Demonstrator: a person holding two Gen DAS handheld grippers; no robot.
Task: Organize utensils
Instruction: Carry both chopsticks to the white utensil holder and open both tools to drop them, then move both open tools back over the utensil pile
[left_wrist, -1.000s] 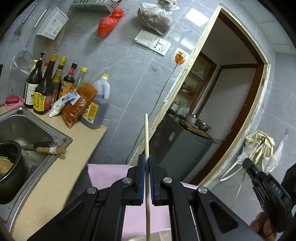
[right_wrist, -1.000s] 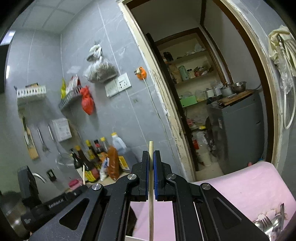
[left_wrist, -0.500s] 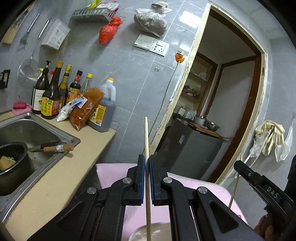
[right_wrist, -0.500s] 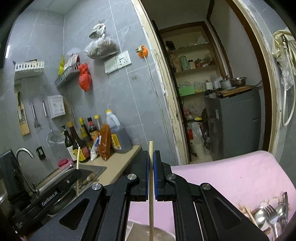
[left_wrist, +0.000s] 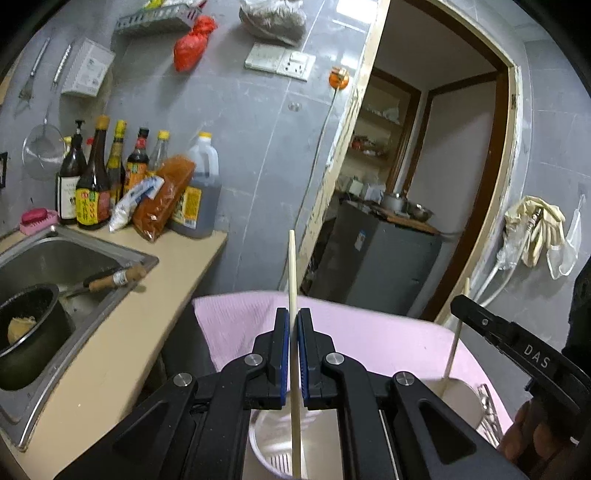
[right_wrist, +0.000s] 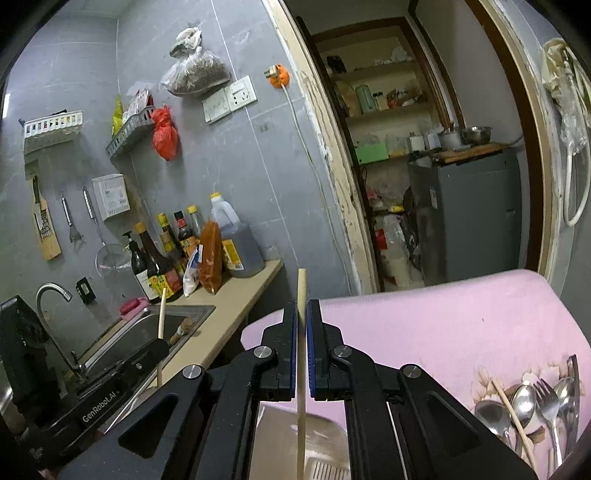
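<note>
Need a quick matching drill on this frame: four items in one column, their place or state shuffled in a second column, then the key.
Items
1. thin wooden chopstick in the left gripper
2. pile of steel spoons and a fork
3. wooden-handled knife
4. red plastic bag

Places or states
A. hanging on the grey tiled wall
B. lying on the pink cloth
C. pinched upright between blue pads
D. resting across the steel sink rim

Pairs: 1-C, 2-B, 3-D, 4-A
</note>
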